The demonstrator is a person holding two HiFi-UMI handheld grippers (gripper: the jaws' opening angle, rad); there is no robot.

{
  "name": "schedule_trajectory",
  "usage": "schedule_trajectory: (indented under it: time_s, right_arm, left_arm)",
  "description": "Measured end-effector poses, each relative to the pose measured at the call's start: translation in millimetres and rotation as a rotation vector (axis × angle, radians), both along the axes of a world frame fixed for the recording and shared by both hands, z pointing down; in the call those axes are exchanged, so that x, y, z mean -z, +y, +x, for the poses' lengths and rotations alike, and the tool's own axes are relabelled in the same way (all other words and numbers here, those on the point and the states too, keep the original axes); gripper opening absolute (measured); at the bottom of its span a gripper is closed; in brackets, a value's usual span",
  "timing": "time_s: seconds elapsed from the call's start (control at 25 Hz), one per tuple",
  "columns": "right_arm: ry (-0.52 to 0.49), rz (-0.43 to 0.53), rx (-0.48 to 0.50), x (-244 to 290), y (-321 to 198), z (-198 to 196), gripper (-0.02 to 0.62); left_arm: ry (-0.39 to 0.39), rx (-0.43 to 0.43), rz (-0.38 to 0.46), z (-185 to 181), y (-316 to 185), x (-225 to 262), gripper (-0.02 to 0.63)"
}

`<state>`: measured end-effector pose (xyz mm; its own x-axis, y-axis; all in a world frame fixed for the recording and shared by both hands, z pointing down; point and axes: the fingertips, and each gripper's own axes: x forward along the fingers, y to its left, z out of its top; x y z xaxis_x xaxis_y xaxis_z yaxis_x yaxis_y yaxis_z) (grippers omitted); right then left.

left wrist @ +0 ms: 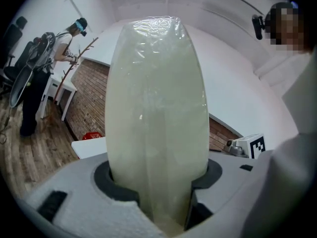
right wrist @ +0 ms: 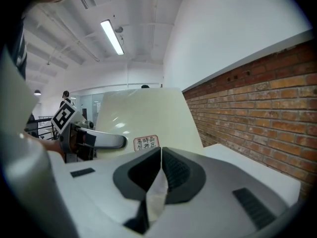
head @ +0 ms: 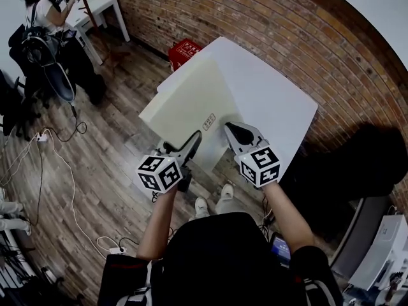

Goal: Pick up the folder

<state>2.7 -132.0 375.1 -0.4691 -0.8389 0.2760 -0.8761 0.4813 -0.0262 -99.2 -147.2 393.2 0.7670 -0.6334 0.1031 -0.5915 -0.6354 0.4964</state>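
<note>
The folder (head: 191,97), a pale cream slab with a small red-and-white label (head: 209,121) near its near edge, sits in the centre of the head view, held over the left part of the white table (head: 274,104). Both grippers have it by that near edge. I cannot tell whether its far end touches the table.

The left gripper (head: 190,144) holds the folder's thick side, its jaws spread wide with the pads pressed against it; in the left gripper view the folder (left wrist: 156,108) fills the gap and rises up the frame. The right gripper (head: 233,132) has its jaws almost together, pinching a thin sheet-like edge of the folder (right wrist: 143,118), just right of the label.

Behind the table runs a brick wall (head: 255,18). A red box (head: 183,51) stands on the wood floor (head: 95,164) beyond the table's far corner. In the upper left of the frame, a person (head: 44,11) stands at another white table (head: 105,4).
</note>
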Motion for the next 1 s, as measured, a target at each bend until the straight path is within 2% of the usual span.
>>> schedule_trajectory:
  time_s: [0.12, 0.28, 0.56, 1.0]
  right_arm:
    - [-0.004, 0.029, -0.008, 13, 2, 2, 0.032]
    - [-0.014, 0.065, -0.017, 29, 4, 3, 0.032]
    - [-0.002, 0.109, -0.02, 43, 14, 11, 0.032]
    - [-0.049, 0.14, 0.011, 65, 46, 40, 0.032]
  left_arm:
    - [-0.047, -0.019, 0.065, 7, 3, 15, 0.272]
    - [-0.054, -0.04, 0.117, 16, 6, 32, 0.272]
    - [-0.069, -0.036, 0.159, 22, 11, 47, 0.272]
    - [-0.102, 0.013, 0.216, 44, 47, 76, 0.272]
